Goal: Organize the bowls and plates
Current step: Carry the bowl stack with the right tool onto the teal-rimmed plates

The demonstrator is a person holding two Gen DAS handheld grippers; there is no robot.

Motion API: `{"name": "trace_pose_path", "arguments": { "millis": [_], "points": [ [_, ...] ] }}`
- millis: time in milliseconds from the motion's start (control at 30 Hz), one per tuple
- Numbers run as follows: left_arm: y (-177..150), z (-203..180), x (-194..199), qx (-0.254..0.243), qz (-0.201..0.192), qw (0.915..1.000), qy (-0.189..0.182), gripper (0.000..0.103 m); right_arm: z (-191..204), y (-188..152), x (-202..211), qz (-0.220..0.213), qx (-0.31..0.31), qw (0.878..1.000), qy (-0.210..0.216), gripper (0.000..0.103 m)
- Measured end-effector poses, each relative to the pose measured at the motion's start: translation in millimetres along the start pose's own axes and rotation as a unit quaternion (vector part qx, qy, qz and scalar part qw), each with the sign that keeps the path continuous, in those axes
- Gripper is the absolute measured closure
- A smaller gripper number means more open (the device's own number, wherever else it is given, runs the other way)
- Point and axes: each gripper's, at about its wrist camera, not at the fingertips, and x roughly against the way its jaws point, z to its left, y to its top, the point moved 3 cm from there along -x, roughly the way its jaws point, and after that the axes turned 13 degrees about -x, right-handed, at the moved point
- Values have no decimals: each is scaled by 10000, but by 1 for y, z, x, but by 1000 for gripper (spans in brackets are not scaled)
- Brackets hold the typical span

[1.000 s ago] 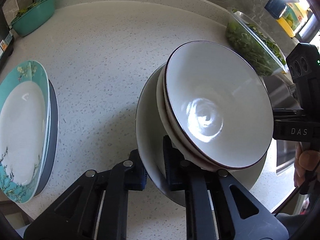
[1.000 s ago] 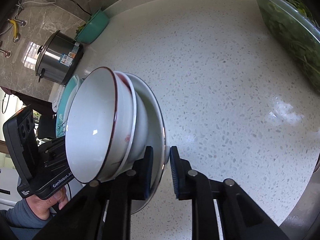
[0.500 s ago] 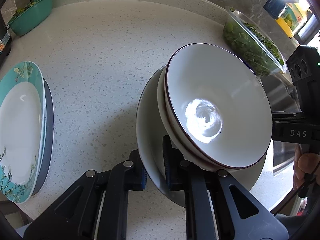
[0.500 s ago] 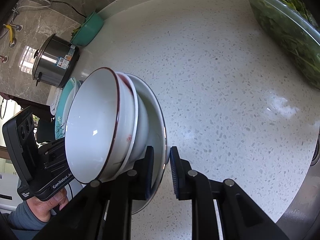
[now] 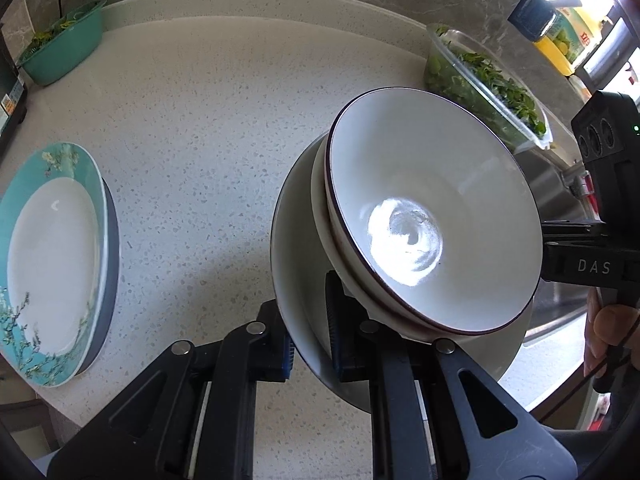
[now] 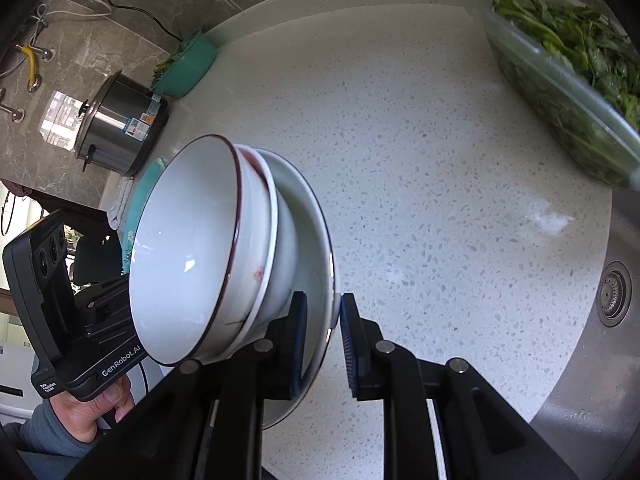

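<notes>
Left wrist: white plate (image 5: 296, 280) higher now.

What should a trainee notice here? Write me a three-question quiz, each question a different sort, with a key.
1. True or false: the left tool and the right tool both grip the white plate by its rim.
2. How many bowls sit nested on that plate?
3. The teal floral plate lies on: A) a grey plate; B) the sink; C) a bowl.

Key: 1 true; 2 two; 3 A.
</notes>
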Motion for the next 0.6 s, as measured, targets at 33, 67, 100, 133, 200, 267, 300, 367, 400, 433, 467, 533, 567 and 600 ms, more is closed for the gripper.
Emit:
{"name": "trace_pose_path", "arguments": {
  "millis": [33, 67, 100, 133, 200, 267, 300, 367, 400, 433, 467, 533, 567, 600],
  "points": [
    [1, -1, 7, -6, -19, 10000, 7, 92, 3, 0, 4, -1, 21, 10000, 9, 83],
    [2, -3, 12, -6, -38, 10000, 10, 92, 7, -1, 10, -10, 54, 10000, 14, 83],
    [4, -4, 20, -5, -67, 10000, 9, 92, 10, -2, 15, -22, 94, 10000, 8, 83],
    [5, -5, 27, -2, -92, 10000, 11, 92, 15, -2, 20, -32, 141, 9999, -1, 83],
    [7, -5, 41, 1, -128, 9999, 31, 92, 26, -3, 30, -46, 262, 9996, -11, 83],
    [6, -4, 55, 27, -162, 9999, 54, 92, 37, -4, 38, -47, 337, 9994, 0, 83],
    [7, -3, 65, 38, -193, 9998, 82, 92, 42, -5, 41, -47, 387, 9992, 0, 83],
    [7, -1, 80, 87, -250, 9996, 107, 92, 57, -6, 48, -48, 511, 9987, 8, 83],
    [7, 3, 90, 120, -297, 9994, 126, 92, 63, -5, 49, -41, 556, 9984, 17, 83],
    [7, 7, 97, 140, -326, 9993, 138, 92, 72, -5, 50, -39, 615, 9981, 30, 83],
    [8, 10, 103, 161, -352, 9991, 146, 92, 78, -5, 50, -43, 662, 9978, 28, 83],
    [5, 22, 115, 181, -395, 9989, 183, 92, 94, -4, 49, -49, 744, 9972, 31, 83],
    [4, 28, 119, 176, -405, 9988, 207, 92, 100, -3, 47, -52, 770, 9970, 32, 83],
    [2, 35, 122, 184, -405, 9988, 218, 92, 106, -2, 45, -49, 787, 9969, 36, 83]
  ]
}}
